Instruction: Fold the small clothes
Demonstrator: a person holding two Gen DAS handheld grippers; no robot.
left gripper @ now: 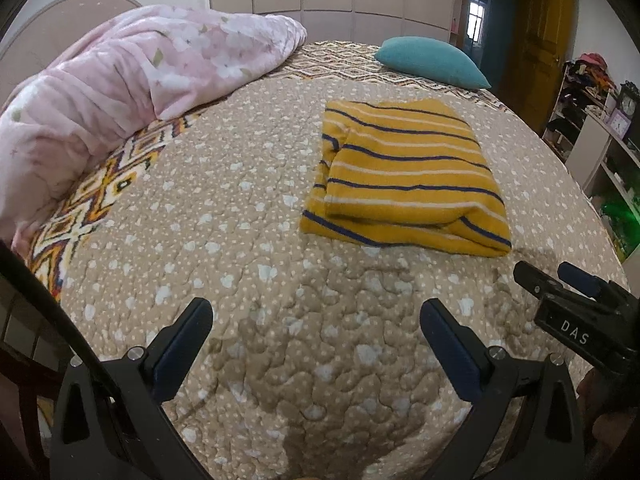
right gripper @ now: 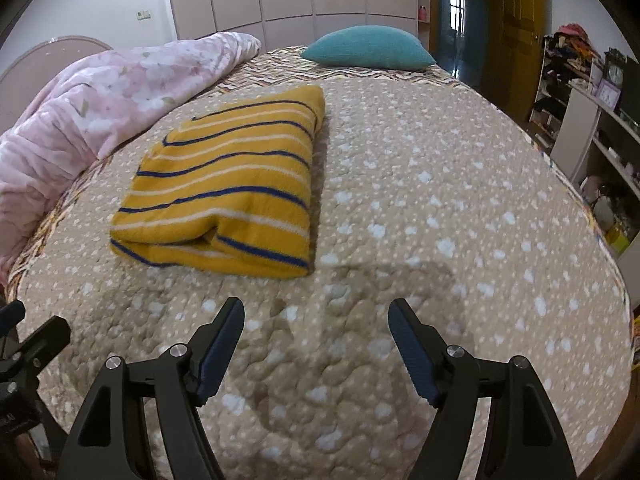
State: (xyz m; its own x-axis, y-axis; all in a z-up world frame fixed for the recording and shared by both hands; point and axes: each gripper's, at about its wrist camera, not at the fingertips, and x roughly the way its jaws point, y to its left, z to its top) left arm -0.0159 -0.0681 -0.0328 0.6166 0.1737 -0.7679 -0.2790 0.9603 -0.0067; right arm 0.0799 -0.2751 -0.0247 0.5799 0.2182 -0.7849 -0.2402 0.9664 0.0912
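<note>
A mustard-yellow garment with navy and white stripes (left gripper: 404,176) lies folded into a thick rectangle on the tan quilted bedspread (left gripper: 240,240). My left gripper (left gripper: 316,316) hovers open over bare quilt, short of the garment's near edge and to its left. In the right wrist view the same folded garment (right gripper: 224,188) lies ahead and left of my right gripper (right gripper: 316,316), which is also open with nothing between its fingers. The right gripper's tips (left gripper: 560,280) show at the right edge of the left wrist view.
A bunched pink floral blanket (left gripper: 120,80) lies along the bed's left side. A teal pillow (left gripper: 432,60) sits at the far end. Cluttered shelves (right gripper: 592,112) stand right of the bed, with wardrobes and a wooden door behind.
</note>
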